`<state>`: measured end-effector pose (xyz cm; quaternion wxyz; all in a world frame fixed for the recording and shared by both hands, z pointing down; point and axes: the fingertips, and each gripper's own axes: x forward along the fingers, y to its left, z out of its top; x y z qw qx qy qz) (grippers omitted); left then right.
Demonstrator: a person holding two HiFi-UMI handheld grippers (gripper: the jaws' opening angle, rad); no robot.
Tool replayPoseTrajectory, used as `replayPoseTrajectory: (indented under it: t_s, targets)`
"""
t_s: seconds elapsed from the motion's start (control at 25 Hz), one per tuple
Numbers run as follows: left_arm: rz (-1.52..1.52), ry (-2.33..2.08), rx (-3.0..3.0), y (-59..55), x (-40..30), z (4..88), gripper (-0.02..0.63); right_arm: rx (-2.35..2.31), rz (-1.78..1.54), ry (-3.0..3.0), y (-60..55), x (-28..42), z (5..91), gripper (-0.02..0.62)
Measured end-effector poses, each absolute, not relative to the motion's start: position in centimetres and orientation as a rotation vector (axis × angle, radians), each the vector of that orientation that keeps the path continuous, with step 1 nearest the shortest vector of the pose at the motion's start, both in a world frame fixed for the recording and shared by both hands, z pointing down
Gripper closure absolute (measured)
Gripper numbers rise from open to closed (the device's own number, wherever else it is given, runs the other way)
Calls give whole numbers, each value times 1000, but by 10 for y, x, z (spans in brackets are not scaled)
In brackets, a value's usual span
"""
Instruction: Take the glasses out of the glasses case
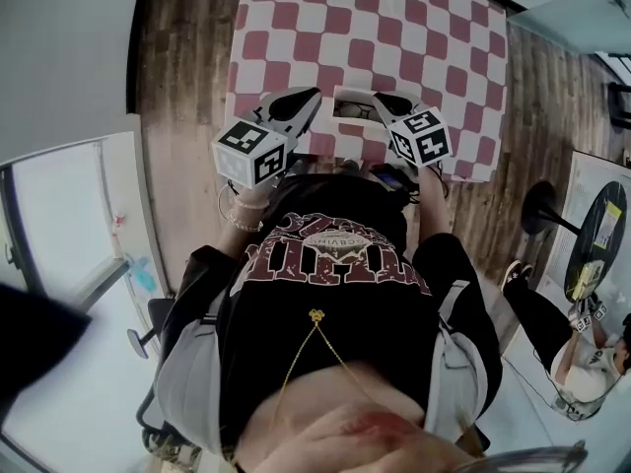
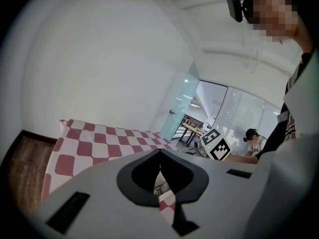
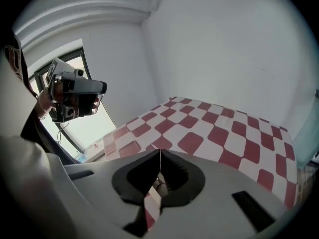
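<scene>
Head view shows the red-checked tabletop [image 1: 375,28] over a wooden floor [image 1: 182,116], with the white glasses case [image 1: 353,106] at its near edge between my left gripper [image 1: 309,96] and right gripper [image 1: 384,100], both jaws together, empty.

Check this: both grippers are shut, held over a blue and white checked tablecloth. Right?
No. The tablecloth is red and white checked, not blue, as the head view shows. The left gripper and right gripper are indeed both shut, held over it.
</scene>
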<state>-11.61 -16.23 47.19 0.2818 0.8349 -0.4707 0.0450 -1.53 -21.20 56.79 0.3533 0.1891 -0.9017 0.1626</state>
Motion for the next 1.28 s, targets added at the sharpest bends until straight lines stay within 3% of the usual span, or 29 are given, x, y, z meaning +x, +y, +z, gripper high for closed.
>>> replayPoseTrajectory:
  t_s: [1.28]
  targets:
    - [119, -1185, 2191, -166, -129, 498, 598, 140, 114, -1983, -173, -15, 657, 574]
